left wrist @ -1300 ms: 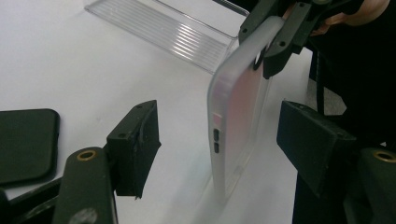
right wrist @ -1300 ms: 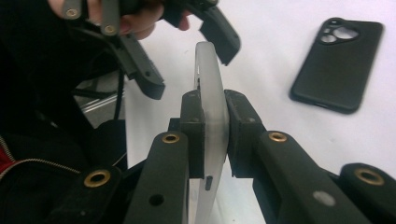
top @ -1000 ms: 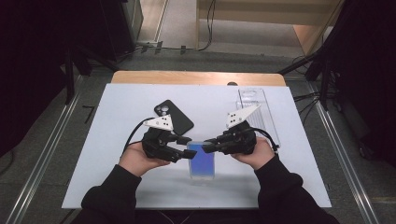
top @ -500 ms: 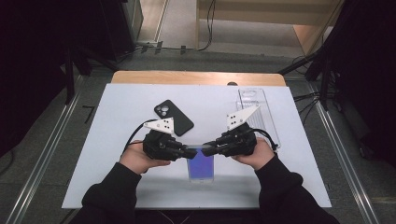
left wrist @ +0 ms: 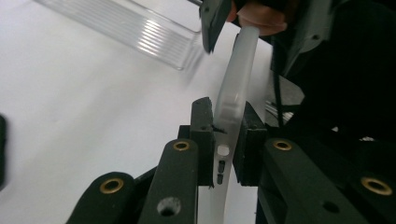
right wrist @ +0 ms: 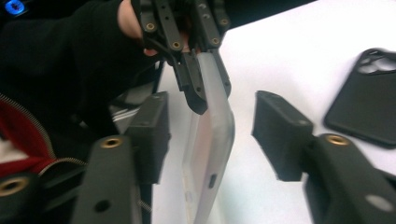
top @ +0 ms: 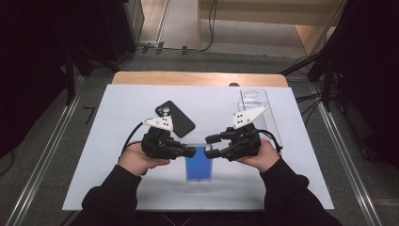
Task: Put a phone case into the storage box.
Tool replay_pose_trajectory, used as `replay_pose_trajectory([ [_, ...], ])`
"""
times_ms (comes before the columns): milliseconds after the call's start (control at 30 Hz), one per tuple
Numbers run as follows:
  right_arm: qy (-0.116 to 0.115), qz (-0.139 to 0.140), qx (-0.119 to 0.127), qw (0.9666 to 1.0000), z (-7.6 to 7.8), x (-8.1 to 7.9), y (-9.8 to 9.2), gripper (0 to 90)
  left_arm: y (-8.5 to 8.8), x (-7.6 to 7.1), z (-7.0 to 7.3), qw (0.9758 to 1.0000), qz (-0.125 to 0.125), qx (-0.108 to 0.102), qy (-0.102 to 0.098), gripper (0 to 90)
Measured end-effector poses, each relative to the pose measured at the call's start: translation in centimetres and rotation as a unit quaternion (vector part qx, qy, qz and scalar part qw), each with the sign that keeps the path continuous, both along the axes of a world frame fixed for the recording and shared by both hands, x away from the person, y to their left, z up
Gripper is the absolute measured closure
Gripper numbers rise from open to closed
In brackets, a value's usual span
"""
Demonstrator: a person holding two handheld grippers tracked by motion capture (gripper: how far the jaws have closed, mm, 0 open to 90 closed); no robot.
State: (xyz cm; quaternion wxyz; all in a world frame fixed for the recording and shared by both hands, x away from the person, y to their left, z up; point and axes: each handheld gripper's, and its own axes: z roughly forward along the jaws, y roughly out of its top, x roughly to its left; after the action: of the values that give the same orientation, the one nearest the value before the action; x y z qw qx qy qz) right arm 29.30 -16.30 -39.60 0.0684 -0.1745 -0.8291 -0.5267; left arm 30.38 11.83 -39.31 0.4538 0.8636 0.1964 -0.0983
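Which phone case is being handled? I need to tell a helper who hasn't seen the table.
On the white table, look near the front edge between the two grippers. It is the translucent case showing blue, unlike the black case farther back.

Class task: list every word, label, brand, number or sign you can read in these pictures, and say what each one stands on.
No readable text in any view.
Blue phone: plain blue screen, no writing shown.
Black phone case: no brand or mark legible.
Translucent case: no print, just cut-outs.
Clear tray: no label.
Grey plates on the left gripper and right gripper: holes, no characters.
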Motion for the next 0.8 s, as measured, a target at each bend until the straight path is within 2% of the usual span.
replay_pose_trajectory([
  [167, -0.013, -0.047, -0.004, 0.9988, 0.1, -0.1, 0.0, 27.2, 0.7, 0.3, 0.4, 0.9995, 0.031, 0.000, 0.001, 81.4],
  [267, -0.012, -0.036, -0.011, 0.9992, -0.1, -0.1, 0.0, 26.4, 1.0, 0.5, 0.7, 0.9983, 0.058, -0.001, 0.004, 81.4],
  [367, -0.006, -0.046, -0.015, 0.9988, -0.3, -0.2, 0.3, 22.0, 1.2, 0.6, 0.9, 0.9966, 0.081, 0.003, 0.009, 81.4],
  [500, -0.005, -0.064, -0.019, 0.9978, -0.7, -0.1, 0.8, 6.4, 1.3, 0.7, 1.1, 0.9933, 0.113, 0.013, 0.017, 81.4],
  [533, -0.005, -0.073, -0.024, 0.9970, -0.9, -0.2, 1.0, 0.0, 1.3, 0.7, 1.1, 0.9921, 0.123, 0.012, 0.020, 81.3],
  [667, 0.002, -0.098, -0.024, 0.9949, -1.3, -0.2, 1.4, 0.0, 1.3, 0.7, 1.3, 0.9888, 0.145, 0.014, 0.032, 81.3],
  [767, 0.001, -0.144, -0.039, 0.9888, -1.3, -0.5, 1.8, 0.0, 1.2, 0.6, 1.5, 0.9858, 0.164, 0.017, 0.031, 81.2],
  [800, 0.009, -0.156, -0.041, 0.9868, -1.3, -0.5, 1.9, 0.0, 1.1, 0.5, 1.6, 0.9847, 0.170, 0.023, 0.030, 81.2],
])
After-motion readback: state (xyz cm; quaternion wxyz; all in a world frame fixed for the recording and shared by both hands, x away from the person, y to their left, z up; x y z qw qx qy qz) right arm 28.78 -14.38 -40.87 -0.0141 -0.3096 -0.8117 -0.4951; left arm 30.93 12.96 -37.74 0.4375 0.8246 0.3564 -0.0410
